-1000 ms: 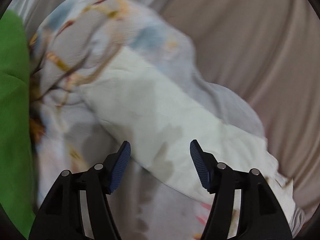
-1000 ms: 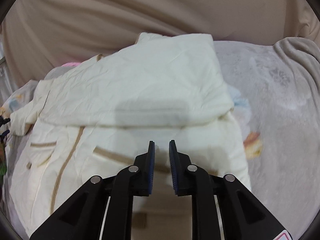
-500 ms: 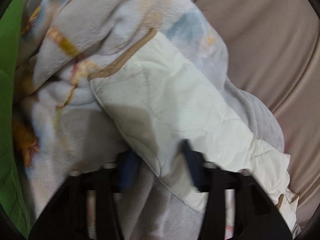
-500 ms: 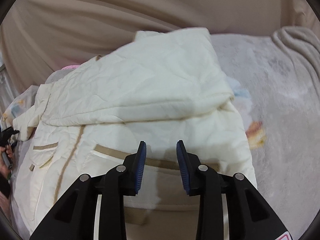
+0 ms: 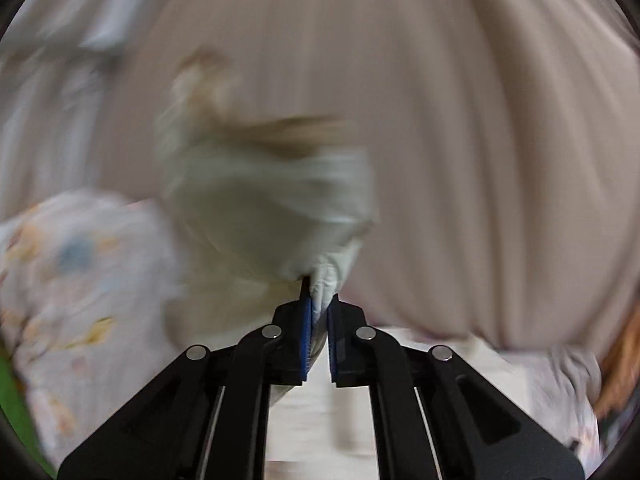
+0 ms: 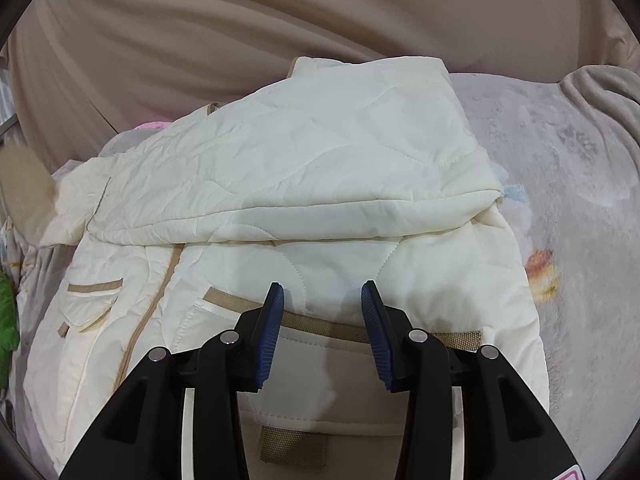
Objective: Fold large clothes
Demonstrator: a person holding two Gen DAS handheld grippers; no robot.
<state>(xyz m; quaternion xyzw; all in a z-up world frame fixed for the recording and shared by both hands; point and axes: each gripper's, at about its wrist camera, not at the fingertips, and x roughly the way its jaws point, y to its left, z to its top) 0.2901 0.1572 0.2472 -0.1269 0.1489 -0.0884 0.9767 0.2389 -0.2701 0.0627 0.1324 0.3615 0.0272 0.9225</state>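
A cream quilted jacket (image 6: 320,184) with tan trim lies front-up on a pale blanket (image 6: 568,208); one sleeve is folded across its chest. My right gripper (image 6: 322,300) is open and empty, just above the jacket's tan pocket band. My left gripper (image 5: 318,308) is shut on the jacket's other sleeve (image 5: 272,208), which hangs lifted and blurred in front of a beige curtain. That lifted sleeve end shows blurred at the left edge of the right wrist view (image 6: 24,196).
A beige curtain (image 6: 280,20) hangs behind the bed. A patterned fleece blanket (image 5: 80,272) lies at the left, with green fabric (image 6: 8,320) at its edge. A grey blanket fold (image 6: 600,92) lies at the far right.
My left gripper has closed on the sleeve and lifted it up off the blanket. My right gripper has opened from nearly shut and moved slightly toward the jacket.
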